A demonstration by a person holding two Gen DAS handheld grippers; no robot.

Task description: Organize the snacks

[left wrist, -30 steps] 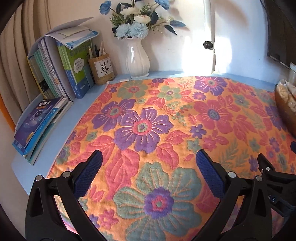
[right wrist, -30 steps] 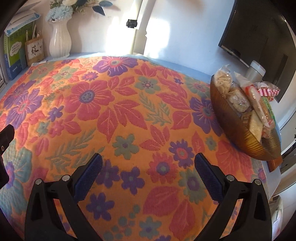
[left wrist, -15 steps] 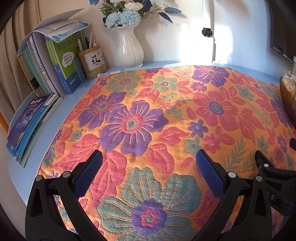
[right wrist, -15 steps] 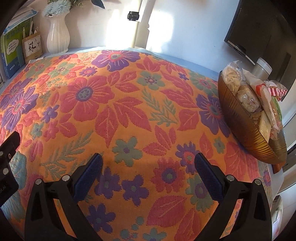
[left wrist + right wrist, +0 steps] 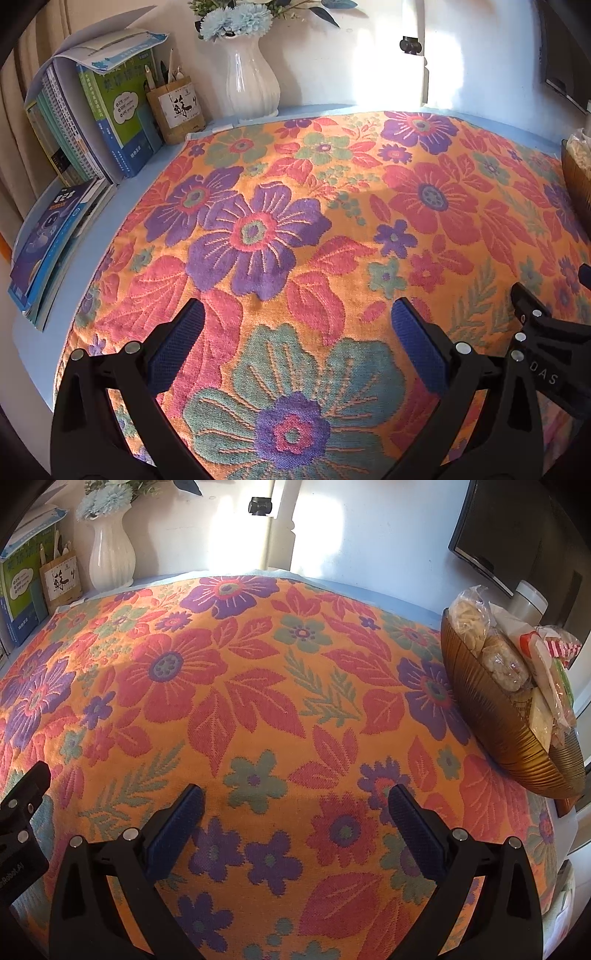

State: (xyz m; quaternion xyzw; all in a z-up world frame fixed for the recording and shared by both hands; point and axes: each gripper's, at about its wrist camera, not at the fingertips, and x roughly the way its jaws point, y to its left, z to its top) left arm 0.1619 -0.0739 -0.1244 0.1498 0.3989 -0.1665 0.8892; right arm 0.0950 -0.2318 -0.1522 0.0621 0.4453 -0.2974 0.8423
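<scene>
The fingers (image 5: 173,834) of the right gripper (image 5: 295,827) are standing wide apart with nothing between them, their blue pads hanging over bare cloth, and the left gripper (image 5: 295,347) is showing the same: spread wide, gripping nothing. The snacks (image 5: 506,664) are sitting heaped in a ribbed brown bowl (image 5: 517,738), which makes the handiest landmark. Everything the task concerns is lying in that bowl, and the bowl is resting at the far right edge of the flowered tablecloth (image 5: 258,686), in front of a dark monitor (image 5: 517,535). From the right gripper the bowl is lying ahead and well off to the right, with open cloth between; no loose packet is showing anywhere on the cloth. In the right wrist view the bowl's long axis is running from near-right toward far-left, roughly along the table's right edge, and the packets are lying lengthwise the same way, stacked against one another. In the left wrist view only a sliver of the bowl (image 5: 578,173) is peeking in at the right border, so the left gripper is sitting much farther from it, nearer the books (image 5: 92,122) and the white vase (image 5: 253,77) on the side away from the bowl. By my reading the right gripper is the nearer one, and reaching the snacks is calling for a swing rightward toward the bowl, with the fingers turned to close across a packet's narrow width.
</scene>
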